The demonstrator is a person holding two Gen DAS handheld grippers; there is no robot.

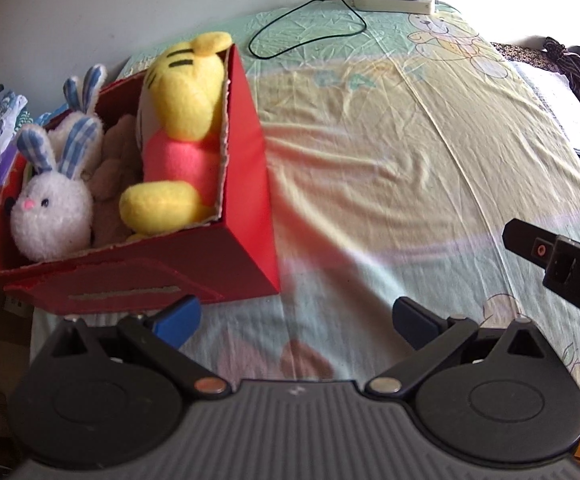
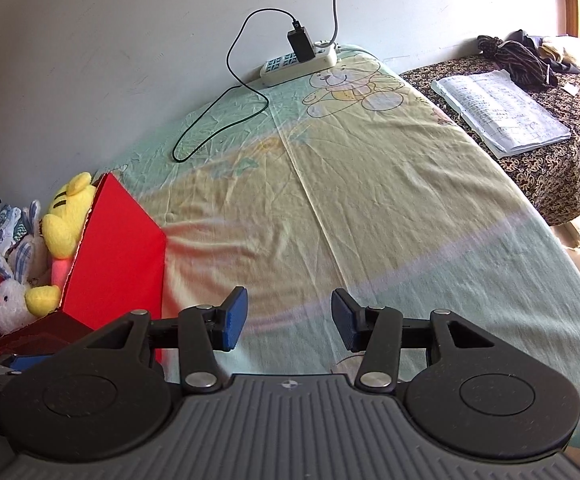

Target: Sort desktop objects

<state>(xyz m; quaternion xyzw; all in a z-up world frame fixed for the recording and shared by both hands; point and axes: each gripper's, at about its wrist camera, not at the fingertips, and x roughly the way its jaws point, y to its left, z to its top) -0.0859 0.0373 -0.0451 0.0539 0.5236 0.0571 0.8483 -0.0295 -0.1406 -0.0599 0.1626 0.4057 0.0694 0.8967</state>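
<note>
Red cardboard box (image 1: pixel 226 256) sat on the left side of the bedsheet (image 1: pixel 410 184), top open, rim edges torn and ragged, near wall carrying a scuffed strip. Three soft toys were packed inside. Yellow tiger toy (image 1: pixel 182 120) lay along the right inner wall: black stripes on the head, pink band round the middle, yellow foot at the near end, head poking above the far rim. White rabbit toy (image 1: pixel 50 208) sat in the near left corner, fluffy, pink nose, blue checked ears upright. A second pair of blue checked ears (image 1: pixel 84 92) showed behind it; the body under them was mostly hidden. Something beige and plush filled the gap between; couldn't tell what.

Left gripper (image 1: pixel 296 318) hovered just in front of the box, blue pads spread wide, nothing between them. Right gripper (image 2: pixel 289 318) was over bare sheet to the box's right, jaws moderately apart, empty too; its black tip showed at the right edge of the left view.

Sheet was pale green and yellow with bear prints. Power strip (image 2: pixel 298 65) lay at the far edge by the wall, black charger plugged in, black cable (image 2: pixel 218 120) looping over the sheet. Open book (image 2: pixel 502 108) rested on a patterned cover beyond.
</note>
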